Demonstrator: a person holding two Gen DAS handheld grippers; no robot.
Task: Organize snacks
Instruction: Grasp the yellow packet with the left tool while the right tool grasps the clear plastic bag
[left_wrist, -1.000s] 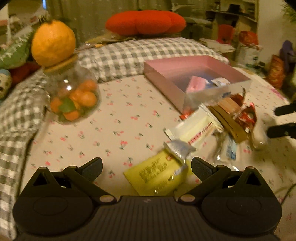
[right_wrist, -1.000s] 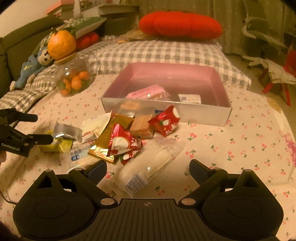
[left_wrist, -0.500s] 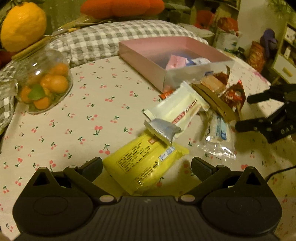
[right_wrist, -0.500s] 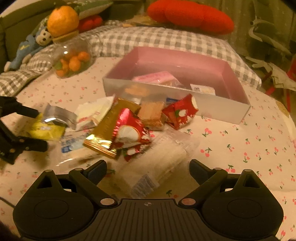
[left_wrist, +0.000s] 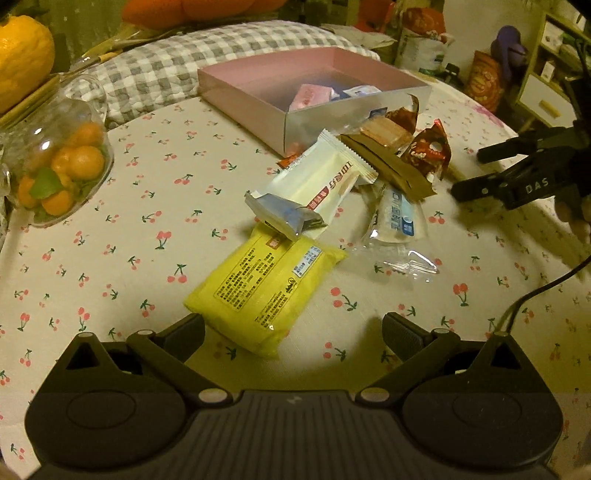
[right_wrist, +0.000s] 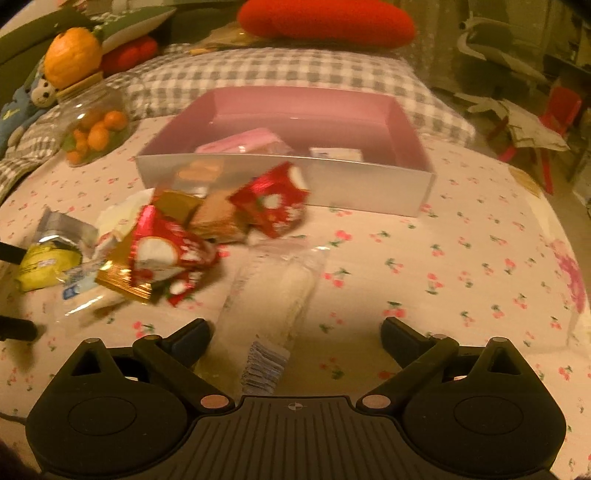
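A yellow snack packet (left_wrist: 266, 288) lies on the cherry-print cloth, its near end between the fingers of my open left gripper (left_wrist: 291, 332). Beyond it sit a small silver sachet (left_wrist: 284, 218), a white bar wrapper (left_wrist: 325, 181), a clear blue-labelled packet (left_wrist: 399, 218), a gold pack (left_wrist: 388, 166) and red foil packs (left_wrist: 428, 151). The pink box (left_wrist: 251, 99) holds a few snacks. My open right gripper (right_wrist: 295, 336) hovers over a clear white-filled packet (right_wrist: 273, 306), which lies between its fingers. Red foil packs (right_wrist: 162, 254) and the pink box (right_wrist: 288, 173) lie ahead of it.
A glass jar of small oranges (left_wrist: 55, 166), a large orange on its lid, stands at the left. A grey checked cushion (right_wrist: 280, 74) and a red pillow (right_wrist: 325, 18) lie behind the box. The right gripper (left_wrist: 480, 173) shows at the right edge of the left wrist view.
Both grippers have come lower and closer to the snack pile. The yellow packet now reaches between the left fingers, and the clear packet lies between the right fingers.
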